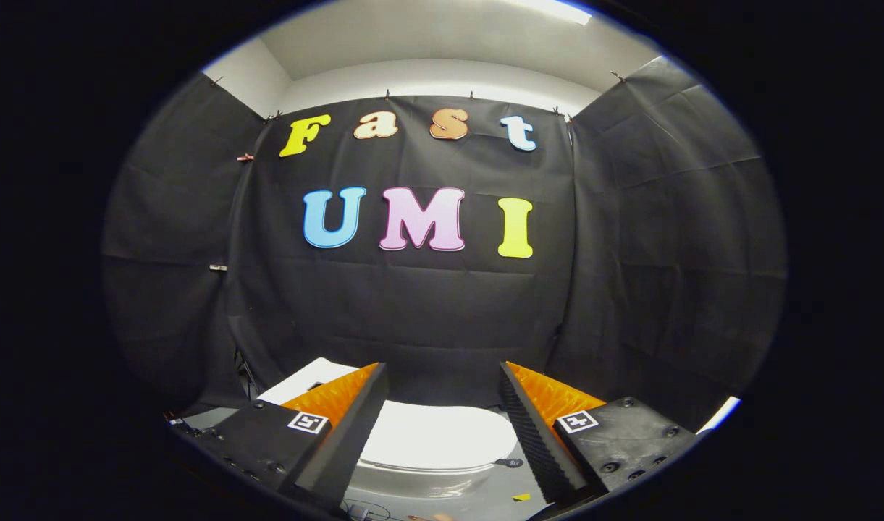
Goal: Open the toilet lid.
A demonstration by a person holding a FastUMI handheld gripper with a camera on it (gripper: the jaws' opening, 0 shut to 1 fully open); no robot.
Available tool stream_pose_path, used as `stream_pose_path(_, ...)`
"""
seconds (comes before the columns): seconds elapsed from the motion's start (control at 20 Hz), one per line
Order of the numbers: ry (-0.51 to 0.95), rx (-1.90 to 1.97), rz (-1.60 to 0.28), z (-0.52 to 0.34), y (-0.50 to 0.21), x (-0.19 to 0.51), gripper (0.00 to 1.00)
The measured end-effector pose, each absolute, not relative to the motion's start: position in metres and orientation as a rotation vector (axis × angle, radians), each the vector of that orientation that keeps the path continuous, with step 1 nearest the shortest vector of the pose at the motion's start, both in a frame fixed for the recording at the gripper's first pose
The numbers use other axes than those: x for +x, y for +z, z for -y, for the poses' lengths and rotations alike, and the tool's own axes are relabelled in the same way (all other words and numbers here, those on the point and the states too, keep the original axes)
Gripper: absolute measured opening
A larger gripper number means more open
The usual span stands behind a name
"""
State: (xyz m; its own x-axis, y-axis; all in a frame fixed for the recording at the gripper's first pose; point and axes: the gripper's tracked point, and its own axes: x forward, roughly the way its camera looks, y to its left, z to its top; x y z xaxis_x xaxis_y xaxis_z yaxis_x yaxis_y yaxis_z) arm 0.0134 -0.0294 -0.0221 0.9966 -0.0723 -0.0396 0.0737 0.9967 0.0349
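White glossy toilet lid [438,434] lying shut, showing between & just beyond fingers. Gripper [442,420]: fingers spreading wide apart, holding nothing, hovering above lid w/o touching. White toilet bowl [420,481] sitting under lid, on grey floor [485,499]. Small dark knob-like item [512,462] resting by lid's right edge; type unclear. White tank [304,378] showing behind left finger. Black cloth wall [427,318] hanging beyond.
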Motion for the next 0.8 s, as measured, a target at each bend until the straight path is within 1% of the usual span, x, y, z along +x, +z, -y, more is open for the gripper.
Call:
stream_pose_path(0.2,-0.117,0.074,-0.061,0.059,-0.041,0.028,0.99)
stream_pose_path(0.45,-0.196,0.177,-0.128,0.115,-0.09,0.059,0.99)
stream_pose_path(0.55,-0.242,0.22,-0.168,0.142,-0.121,0.075,1.0)
stream_pose_path(0.6,-0.258,0.24,-0.196,0.154,-0.14,0.083,0.98)
stream_pose_path(0.8,-0.308,0.321,-0.316,0.194,-0.222,0.112,0.98)
